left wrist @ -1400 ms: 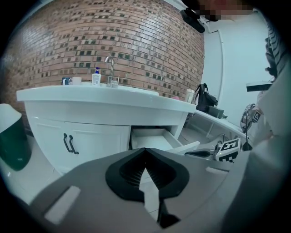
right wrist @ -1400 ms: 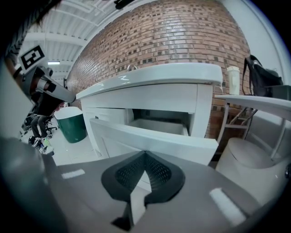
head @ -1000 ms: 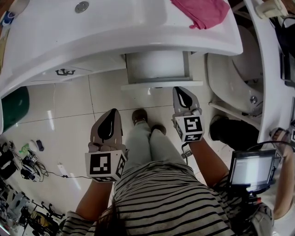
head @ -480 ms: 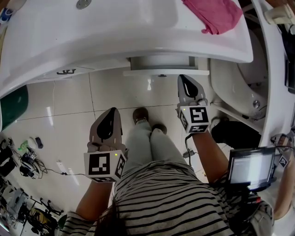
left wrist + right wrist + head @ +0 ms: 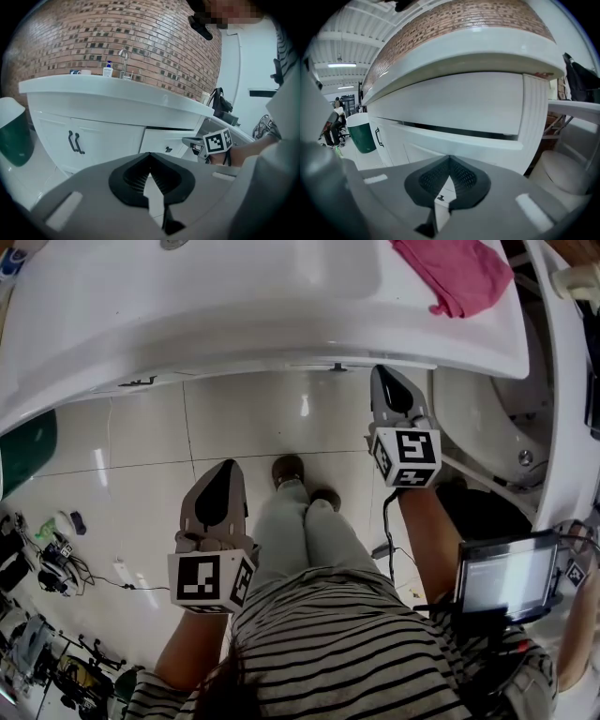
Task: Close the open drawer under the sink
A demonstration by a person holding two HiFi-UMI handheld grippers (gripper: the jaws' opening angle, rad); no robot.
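Note:
The white drawer (image 5: 323, 365) under the sink counter (image 5: 234, 315) shows only as a thin front edge with its small dark handle (image 5: 337, 367). In the right gripper view the drawer front (image 5: 440, 140) stands slightly proud of the cabinet, with a dark slit above it. My right gripper (image 5: 386, 373) is shut and empty, its tip at the drawer front, right of the handle. My left gripper (image 5: 225, 470) is shut and empty, held back over the floor tiles. From the left gripper view, the drawer front (image 5: 171, 143) and the right gripper (image 5: 186, 140) appear side by side.
A pink cloth (image 5: 464, 273) lies on the counter's right end. A green bin (image 5: 23, 456) stands at the left, a white basin (image 5: 497, 418) at the right. Cabinet doors with dark handles (image 5: 75, 142) are left of the drawer. Cables (image 5: 47, 568) litter the floor.
The right gripper has moved forward against the drawer front, and the drawer has slid from well open to almost flush under the counter. The left gripper has hardly moved.

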